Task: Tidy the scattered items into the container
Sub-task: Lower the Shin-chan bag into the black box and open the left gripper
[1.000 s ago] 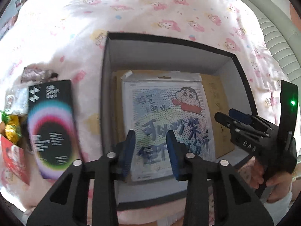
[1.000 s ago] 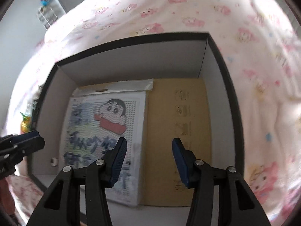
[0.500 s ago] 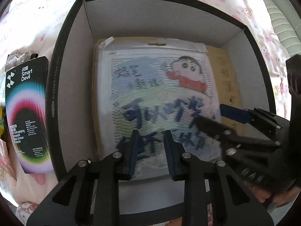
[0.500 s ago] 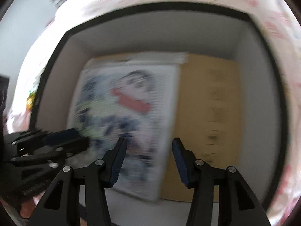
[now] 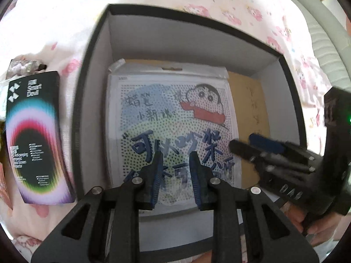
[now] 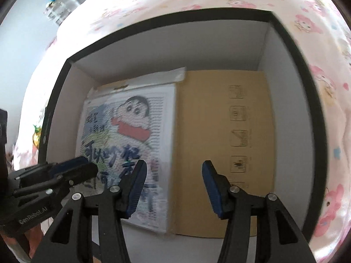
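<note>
A black-rimmed box [image 5: 94, 83] with white inner walls stands open on the pink-print bedsheet. A cartoon-printed flat packet [image 5: 171, 118] lies flat on its brown cardboard floor [image 6: 223, 153], on the left side. My left gripper [image 5: 175, 155] hovers over the packet's near end; its jaws are closing with nothing between them. My right gripper [image 6: 173, 164] hangs open and empty over the packet's [image 6: 122, 135] right edge and the bare cardboard. Each gripper shows in the other's view: the right gripper [image 5: 252, 144] and the left gripper [image 6: 83, 166]. A black Smart Devil package [image 5: 35, 135] lies outside the box, to its left.
A silvery wrapper [image 5: 24, 68] sits above the black package, and a yellow snack packet [image 6: 36, 137] lies beyond the box's left wall. A person's hand [image 5: 318, 230] holds the right gripper. A grey-green padded edge [image 5: 318, 43] borders the bed at right.
The left gripper's jaws have narrowed. The right gripper has come further in over the box and sunk a little, and its fingers now reach over the packet's right edge.
</note>
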The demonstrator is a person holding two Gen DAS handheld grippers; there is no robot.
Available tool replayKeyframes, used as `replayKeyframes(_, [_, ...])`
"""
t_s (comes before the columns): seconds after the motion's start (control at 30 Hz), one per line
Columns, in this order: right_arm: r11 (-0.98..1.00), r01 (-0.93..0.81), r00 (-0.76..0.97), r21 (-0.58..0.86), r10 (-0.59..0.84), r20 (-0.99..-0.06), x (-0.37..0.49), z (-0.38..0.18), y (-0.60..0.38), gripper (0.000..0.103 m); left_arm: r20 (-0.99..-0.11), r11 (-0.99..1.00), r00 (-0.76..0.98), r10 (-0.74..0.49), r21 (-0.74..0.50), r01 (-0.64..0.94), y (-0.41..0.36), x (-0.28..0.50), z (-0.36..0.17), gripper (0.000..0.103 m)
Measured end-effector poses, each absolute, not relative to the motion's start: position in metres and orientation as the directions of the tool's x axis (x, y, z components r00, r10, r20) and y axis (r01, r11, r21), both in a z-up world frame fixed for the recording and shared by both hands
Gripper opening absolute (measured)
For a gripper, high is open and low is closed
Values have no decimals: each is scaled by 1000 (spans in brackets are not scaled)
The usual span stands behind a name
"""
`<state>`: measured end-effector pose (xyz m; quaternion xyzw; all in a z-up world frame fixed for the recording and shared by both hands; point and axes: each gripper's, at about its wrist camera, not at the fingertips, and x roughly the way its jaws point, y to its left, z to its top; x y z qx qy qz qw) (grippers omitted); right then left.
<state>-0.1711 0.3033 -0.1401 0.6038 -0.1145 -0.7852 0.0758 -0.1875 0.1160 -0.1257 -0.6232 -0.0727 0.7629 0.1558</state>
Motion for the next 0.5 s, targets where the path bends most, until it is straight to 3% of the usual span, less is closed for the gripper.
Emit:
replayKeyframes(0.33, [-922,18,-219,387,-381,-898,-164,-142,300,51,-916,-940,-215,338,-320,-115,97,-190,-110,24])
replayKeyframes(0.5, [-958,-91,-379,271,-218,-899,-148,-118,339,51,-910,-923,-173,377,-355,-148,118,-186,-121,24])
